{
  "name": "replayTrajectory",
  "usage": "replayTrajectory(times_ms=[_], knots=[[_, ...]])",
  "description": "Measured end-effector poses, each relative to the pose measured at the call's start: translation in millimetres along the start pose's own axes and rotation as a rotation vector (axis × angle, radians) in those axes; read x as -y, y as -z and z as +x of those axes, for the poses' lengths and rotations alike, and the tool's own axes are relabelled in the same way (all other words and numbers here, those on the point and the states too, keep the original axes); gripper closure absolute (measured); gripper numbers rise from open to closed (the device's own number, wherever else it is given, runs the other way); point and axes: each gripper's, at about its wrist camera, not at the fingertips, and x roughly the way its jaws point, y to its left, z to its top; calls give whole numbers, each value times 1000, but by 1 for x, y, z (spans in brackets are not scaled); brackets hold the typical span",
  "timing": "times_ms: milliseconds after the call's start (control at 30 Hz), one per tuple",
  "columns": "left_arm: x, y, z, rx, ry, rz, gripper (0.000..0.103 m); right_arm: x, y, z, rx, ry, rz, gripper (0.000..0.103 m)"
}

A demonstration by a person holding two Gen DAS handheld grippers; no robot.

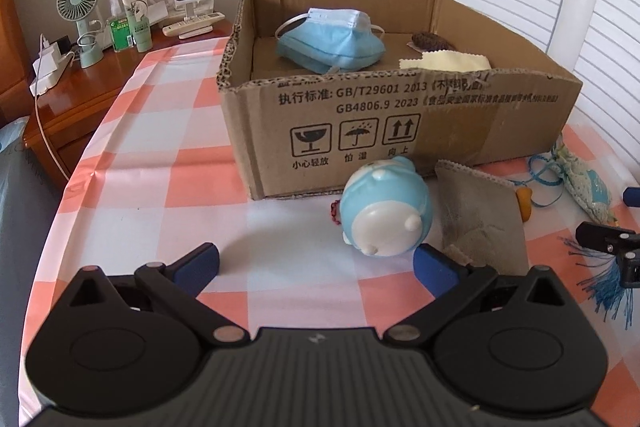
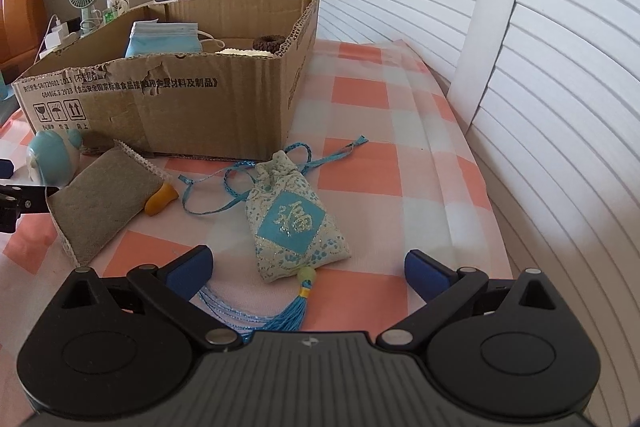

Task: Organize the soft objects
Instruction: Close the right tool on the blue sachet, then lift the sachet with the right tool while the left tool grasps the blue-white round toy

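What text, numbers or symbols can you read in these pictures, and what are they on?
Cardboard box: "执行标准: GB/T29601 2013"
Same box: "GB4806.9 2023", then smaller characters, partly blurred
Box pictograms: "小心轻放", "怕湿", "向上"
Blue sachet: "福"
Bottles on the nightstand: labels too small to read

Soft, even daylight fills both views. The brown cardboard box casts only faint shadows. Focus is sharp; fisheye bending curves the white slatted shutters beside it.

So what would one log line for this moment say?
left gripper: open, near blue toy | right gripper: open, over sachet | cardboard box: holds face mask
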Motion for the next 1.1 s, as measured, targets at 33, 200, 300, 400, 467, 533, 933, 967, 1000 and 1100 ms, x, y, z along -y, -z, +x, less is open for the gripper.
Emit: replayTrajectory(times_ms=[33,200,300,400,467,533,933,967,1000,1100], knots=[[0,0,0,6,1,0,0,1,-1,2,2,-8,-3,0],[0,2,0,25,1,0,0,3,-10,14,29,-48,-33,0],[-1,0,2,24,1,0,0,2,-14,18,36,-62,-51,0],[-1,0,3,22,2,1,0,0,-16,19,36,-64,-66,2],[-1,-1,3,21,4,2,0,-2,-16,15,42,-75,-74,9],[-1,-2,4,19,5,4,0,-5,-15,11,47,-75,-82,22],[2,-12,1,21,47,-4,20,-10,-10,4,73,-46,-63,52],[4,-13,-1,32,54,-2,27,-11,-10,4,73,-46,-65,52],[5,-14,-2,38,60,0,29,-11,-10,4,74,-45,-67,52],[8,-17,-1,41,79,-2,37,-10,-9,4,76,-47,-69,52]])
